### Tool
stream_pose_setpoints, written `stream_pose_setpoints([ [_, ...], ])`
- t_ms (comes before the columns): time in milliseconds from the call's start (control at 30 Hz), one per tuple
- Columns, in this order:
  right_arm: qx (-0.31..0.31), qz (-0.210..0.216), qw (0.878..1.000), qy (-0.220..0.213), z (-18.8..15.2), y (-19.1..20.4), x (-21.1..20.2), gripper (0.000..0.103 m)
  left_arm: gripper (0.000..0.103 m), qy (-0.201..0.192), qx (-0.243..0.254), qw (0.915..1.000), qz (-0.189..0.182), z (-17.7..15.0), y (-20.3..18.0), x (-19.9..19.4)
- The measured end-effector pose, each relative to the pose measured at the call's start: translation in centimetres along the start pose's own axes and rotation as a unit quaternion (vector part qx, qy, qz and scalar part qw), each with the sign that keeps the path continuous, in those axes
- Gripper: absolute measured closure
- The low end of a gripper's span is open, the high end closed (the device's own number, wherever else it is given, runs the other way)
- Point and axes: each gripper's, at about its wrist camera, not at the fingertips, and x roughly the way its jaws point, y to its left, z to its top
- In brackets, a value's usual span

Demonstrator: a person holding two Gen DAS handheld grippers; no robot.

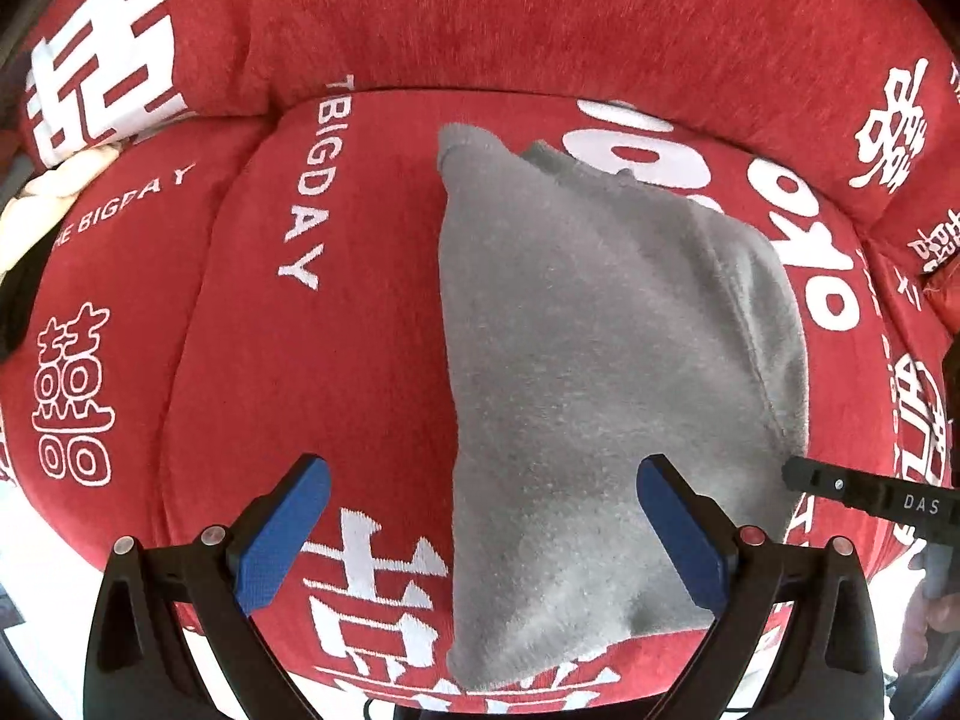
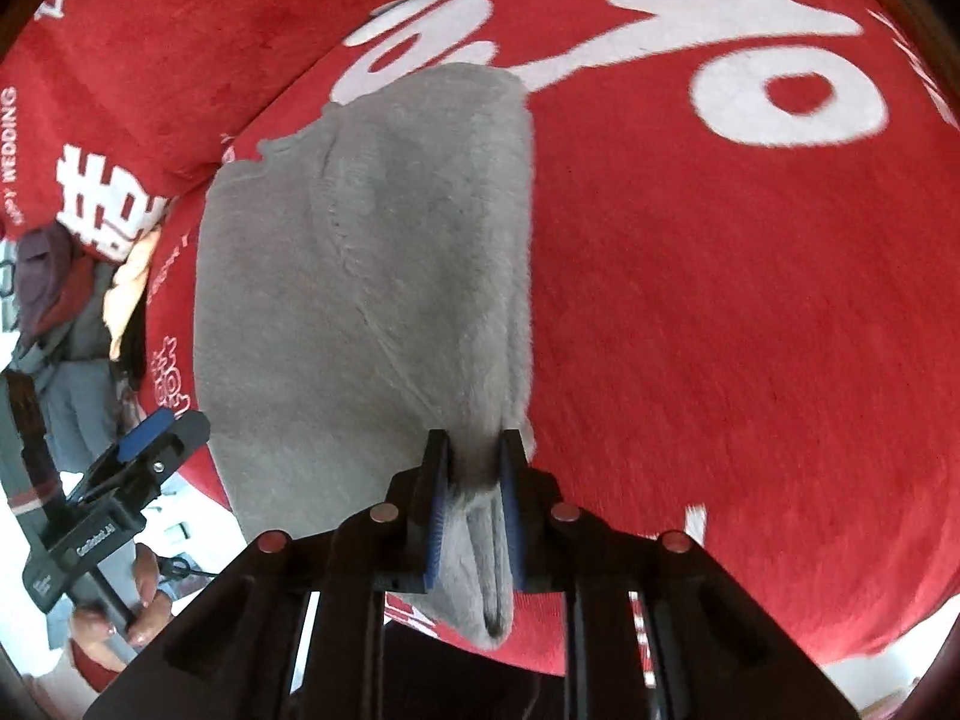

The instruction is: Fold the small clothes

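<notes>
We see a small grey fleece garment [image 1: 600, 372] lying folded on the seat of a red sofa cushion printed with white lettering [image 1: 372, 192]. Our left gripper [image 1: 483, 516] hovers over the garment's near edge with its blue-padded jaws spread wide, holding nothing. Our right gripper [image 2: 474, 474] has its jaws clenched on a pinched fold at the near right edge of the grey garment [image 2: 372, 276], the fabric bunched between the blue pads [image 2: 437, 516]. The left gripper [image 2: 153, 438] shows at the garment's left side in the right wrist view.
</notes>
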Motion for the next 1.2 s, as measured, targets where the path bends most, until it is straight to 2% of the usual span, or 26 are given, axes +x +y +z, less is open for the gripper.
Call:
stream_pose_setpoints([
  [167, 0.001, -0.011, 1.000, -0.007, -0.6, 1.1, -0.5, 0.084, 0.001, 0.009, -0.013, 0.9997, -0.019, -0.1, 0.2, -0.4],
  [333, -0.006, -0.027, 0.999, -0.017, -0.9, 1.9, -1.5, 0.084, 0.001, 0.010, 0.000, 0.9998, -0.015, -0.4, -0.1, -0.9],
  [467, -0.013, -0.040, 0.998, -0.047, -0.8, 3.0, -2.7, 0.084, 0.001, 0.020, 0.005, 0.9997, -0.011, -0.7, -0.3, -1.1],
  [500, -0.019, -0.043, 0.997, -0.055, -0.8, 3.3, -3.0, 0.082, 0.001, 0.021, 0.005, 0.9997, -0.010, -0.8, -0.3, -1.1],
  [600, -0.028, -0.060, 0.996, -0.063, -0.1, 4.1, -2.5, 0.050, 0.001, 0.028, 0.008, 0.9996, 0.001, -1.1, -0.3, -0.9],
  [667, -0.037, -0.071, 0.995, -0.062, 0.5, 4.4, -1.5, 0.050, 0.001, 0.035, 0.008, 0.9993, 0.007, -1.4, -0.2, -0.8],
  [767, -0.049, -0.135, 0.989, -0.026, 0.8, 4.2, 1.4, 0.050, 0.001, 0.049, 0.010, 0.9986, 0.016, -2.0, 0.1, -0.5],
  [933, -0.001, -0.098, 0.995, -0.024, -0.5, 2.2, 0.9, 0.047, 0.001, 0.063, 0.017, 0.9978, 0.012, -3.0, 0.6, -0.4],
  [1000, -0.004, -0.092, 0.996, -0.019, -1.1, 1.9, 0.5, 0.047, 0.001, 0.060, 0.021, 0.9980, 0.009, -3.2, 0.7, -0.7],
  [1100, -0.018, -0.101, 0.995, -0.013, -2.1, 1.8, -0.2, 0.034, 0.001, 0.047, 0.035, 0.9983, 0.003, -3.3, 0.4, -1.3],
  [1200, -0.024, -0.108, 0.994, -0.014, -3.0, 1.8, -0.9, 0.034, 0.001, 0.056, 0.049, 0.9971, -0.014, -3.1, -0.1, -1.3],
])
